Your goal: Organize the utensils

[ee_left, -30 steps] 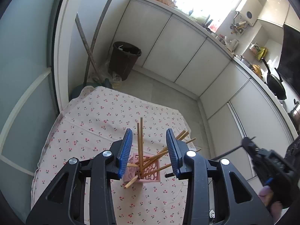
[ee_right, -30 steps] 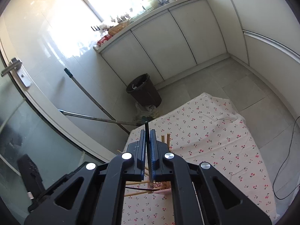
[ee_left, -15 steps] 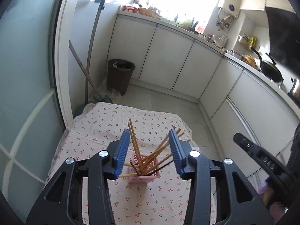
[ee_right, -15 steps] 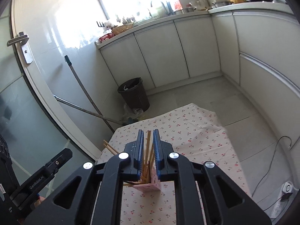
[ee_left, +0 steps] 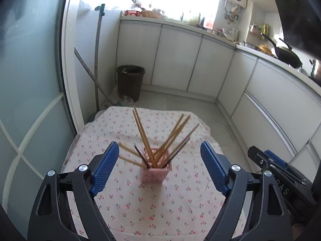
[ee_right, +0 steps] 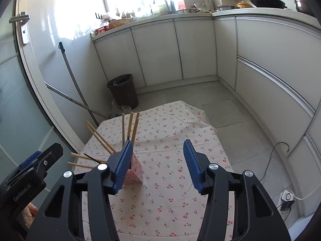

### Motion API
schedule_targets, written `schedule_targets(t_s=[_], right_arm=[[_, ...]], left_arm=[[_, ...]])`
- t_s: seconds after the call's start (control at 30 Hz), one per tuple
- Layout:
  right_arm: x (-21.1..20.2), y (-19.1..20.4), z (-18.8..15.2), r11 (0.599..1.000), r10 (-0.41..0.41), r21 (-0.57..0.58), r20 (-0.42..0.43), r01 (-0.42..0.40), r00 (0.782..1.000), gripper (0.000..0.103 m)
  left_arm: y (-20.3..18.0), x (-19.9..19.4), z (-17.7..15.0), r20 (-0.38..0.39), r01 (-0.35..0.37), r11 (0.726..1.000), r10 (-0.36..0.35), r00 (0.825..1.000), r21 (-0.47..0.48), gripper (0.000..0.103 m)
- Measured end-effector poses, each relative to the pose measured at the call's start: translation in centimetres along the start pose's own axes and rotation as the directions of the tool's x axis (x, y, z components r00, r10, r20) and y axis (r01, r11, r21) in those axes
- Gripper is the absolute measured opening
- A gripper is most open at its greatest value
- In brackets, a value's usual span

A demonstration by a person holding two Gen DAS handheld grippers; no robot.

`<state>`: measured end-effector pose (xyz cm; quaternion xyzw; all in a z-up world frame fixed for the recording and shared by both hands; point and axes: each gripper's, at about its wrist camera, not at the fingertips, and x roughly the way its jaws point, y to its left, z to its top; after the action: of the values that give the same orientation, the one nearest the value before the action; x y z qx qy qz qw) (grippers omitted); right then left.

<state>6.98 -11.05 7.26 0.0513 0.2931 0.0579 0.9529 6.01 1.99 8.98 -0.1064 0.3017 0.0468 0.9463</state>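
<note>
A pink lattice holder [ee_left: 156,170] stands upright on the cherry-print tablecloth [ee_left: 140,204]. Several wooden chopsticks [ee_left: 143,133] and dark chopsticks [ee_left: 178,149] fan out of it. My left gripper [ee_left: 159,165] is open and empty, its blue pads [ee_left: 104,167] either side of the holder, held back above it. My right gripper [ee_right: 157,164] is open and empty; the holder [ee_right: 135,169] shows partly behind its left pad, with chopsticks [ee_right: 131,126] sticking up. The right gripper [ee_left: 280,172] shows at the right edge of the left wrist view.
A dark bin [ee_left: 130,85] and leaning mop handles [ee_left: 97,60] stand beyond the table's far edge. White cabinets [ee_right: 176,50] run along the back and right. A glass door [ee_left: 26,100] is on the left. A power strip and cable [ee_right: 287,198] lie on the floor right.
The right gripper held a dark chopstick a second ago; it now stands in the holder and the jaws have opened wide. Both grippers have pulled back and tilted up; the left jaws widened.
</note>
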Motion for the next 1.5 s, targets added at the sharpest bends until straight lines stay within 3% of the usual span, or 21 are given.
schedule_targets(t_s=[0.17, 0.83, 1.17, 1.5], right_arm=[[-0.9, -1.0, -1.7, 0.999, -0.045, 0.0, 0.012, 0.045, 0.999, 0.064], [-2.7, -3.6, -6.5, 0.978, -0.207, 0.031, 0.011, 0.207, 0.978, 0.09], [-3.7, -4.2, -7.9, 0.965, -0.26, 0.047, 0.027, 0.259, 0.965, 0.095], [-4.0, -5.0, -10.2, 0.944, -0.328, 0.055, 0.065, 0.325, 0.942, 0.096]], left_arm=[[-0.4, -0.4, -1.6, -0.013, 0.0, 1.0, 0.0, 1.0, 0.009, 0.088], [-1.6, -1.2, -6.2, -0.05, -0.022, 0.998, 0.025, 0.998, 0.067, 0.095], [-2.2, -1.3, -8.0, -0.048, -0.027, 0.995, 0.032, 0.998, 0.101, 0.095], [-2.0, -0.9, -10.1, -0.003, -0.035, 0.997, 0.035, 0.999, 0.071, 0.096]])
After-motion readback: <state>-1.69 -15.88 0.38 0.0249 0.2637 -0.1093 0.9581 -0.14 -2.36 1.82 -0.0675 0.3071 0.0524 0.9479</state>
